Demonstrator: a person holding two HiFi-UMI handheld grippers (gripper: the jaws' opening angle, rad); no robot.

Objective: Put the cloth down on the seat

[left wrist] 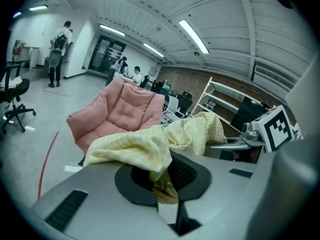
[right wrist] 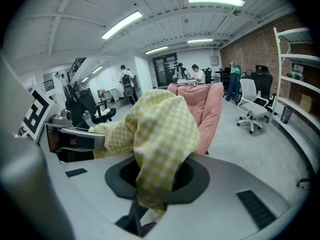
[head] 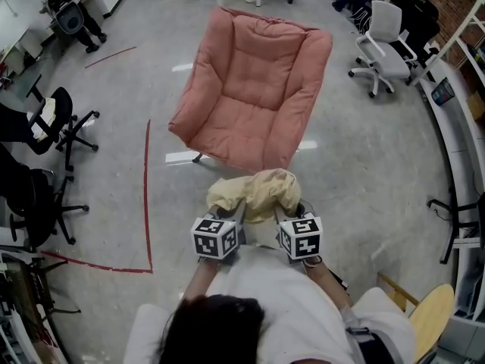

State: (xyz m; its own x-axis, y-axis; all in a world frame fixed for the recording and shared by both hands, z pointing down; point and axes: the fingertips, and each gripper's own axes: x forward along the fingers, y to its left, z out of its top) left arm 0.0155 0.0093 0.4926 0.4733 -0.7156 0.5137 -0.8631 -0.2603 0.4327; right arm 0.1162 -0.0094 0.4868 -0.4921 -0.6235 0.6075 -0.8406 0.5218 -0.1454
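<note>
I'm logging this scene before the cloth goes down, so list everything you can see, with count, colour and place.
cloth: one, pale yellow check, bunched in the air between both grippers, short of the seat
armchair: one, pink, padded, on the floor ahead
black office chairs: two, at the left
white office chair: one, far right
tape line: red, on the grey floor, left side
shelving: white, along the brick wall at the right
people: several, far back
left gripper: grey, shut on the cloth
right gripper: grey, shut on the cloth
</note>
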